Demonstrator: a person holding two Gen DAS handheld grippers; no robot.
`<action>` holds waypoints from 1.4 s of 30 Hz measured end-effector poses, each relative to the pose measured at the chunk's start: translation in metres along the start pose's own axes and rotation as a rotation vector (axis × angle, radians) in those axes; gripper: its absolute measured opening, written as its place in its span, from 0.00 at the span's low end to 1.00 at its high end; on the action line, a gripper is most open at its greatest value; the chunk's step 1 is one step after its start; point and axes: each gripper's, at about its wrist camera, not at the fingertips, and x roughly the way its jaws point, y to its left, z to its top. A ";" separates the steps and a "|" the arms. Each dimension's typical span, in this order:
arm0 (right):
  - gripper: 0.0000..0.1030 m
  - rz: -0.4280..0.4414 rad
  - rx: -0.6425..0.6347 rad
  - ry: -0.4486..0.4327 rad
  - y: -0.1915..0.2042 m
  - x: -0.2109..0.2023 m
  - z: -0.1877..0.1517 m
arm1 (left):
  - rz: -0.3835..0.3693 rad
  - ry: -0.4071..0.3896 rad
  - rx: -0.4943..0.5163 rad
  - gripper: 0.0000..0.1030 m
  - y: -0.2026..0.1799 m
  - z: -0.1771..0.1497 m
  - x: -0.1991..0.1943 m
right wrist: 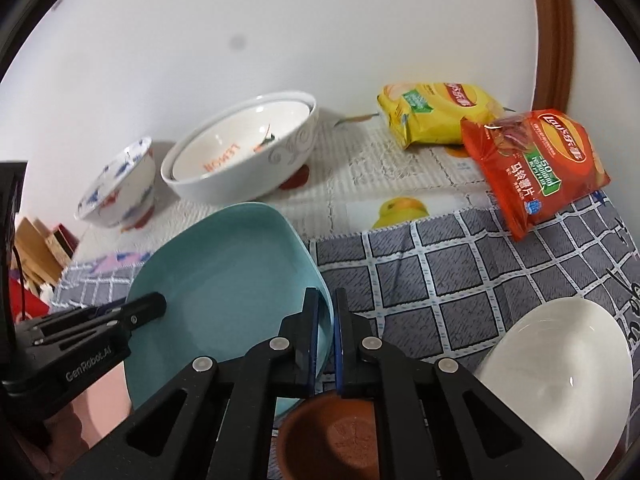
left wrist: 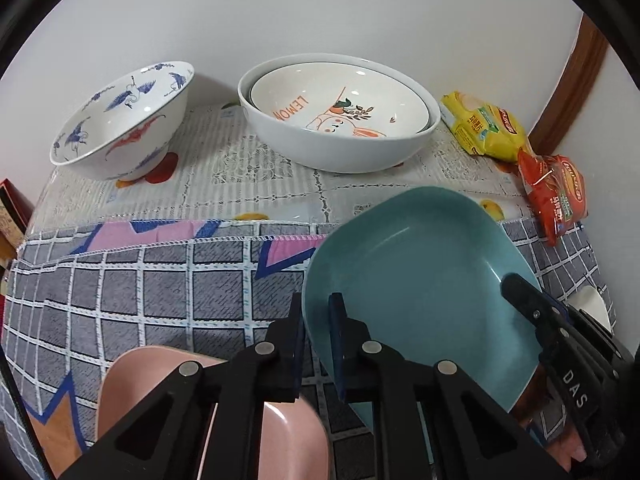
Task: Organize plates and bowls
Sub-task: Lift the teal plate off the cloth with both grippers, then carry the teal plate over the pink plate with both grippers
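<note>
A teal square plate (left wrist: 408, 264) hangs tilted over the checked cloth, gripped at two opposite rims. My left gripper (left wrist: 318, 324) is shut on its left rim, and its finger (right wrist: 148, 308) shows in the right wrist view. My right gripper (right wrist: 326, 320) is shut on the right rim of the same plate (right wrist: 224, 280), and its finger (left wrist: 524, 300) reaches in at the right of the left wrist view. A pink plate (left wrist: 280, 432) lies under my left gripper. A brown bowl (right wrist: 332, 436) and a white dish (right wrist: 560, 368) sit below my right gripper.
At the back by the wall stand a blue-crane bowl (left wrist: 120, 128) and a large white bowl (left wrist: 340, 152) with a lemon-print bowl (left wrist: 340, 108) nested inside. A yellow chip bag (right wrist: 432, 116) and a red one (right wrist: 540, 168) lie at the back right.
</note>
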 end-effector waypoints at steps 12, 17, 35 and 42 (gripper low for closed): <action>0.07 0.029 0.035 0.023 -0.003 0.008 -0.008 | 0.008 0.032 -0.010 0.11 0.002 -0.001 0.007; 0.07 0.015 -0.001 -0.009 0.009 -0.003 -0.005 | -0.004 0.007 -0.032 0.11 0.009 0.001 -0.003; 0.07 0.034 0.022 -0.044 0.021 -0.055 -0.001 | -0.067 -0.030 -0.064 0.11 0.022 -0.004 -0.051; 0.07 0.047 0.067 -0.026 0.019 -0.071 -0.017 | -0.068 -0.028 -0.041 0.11 0.021 -0.023 -0.068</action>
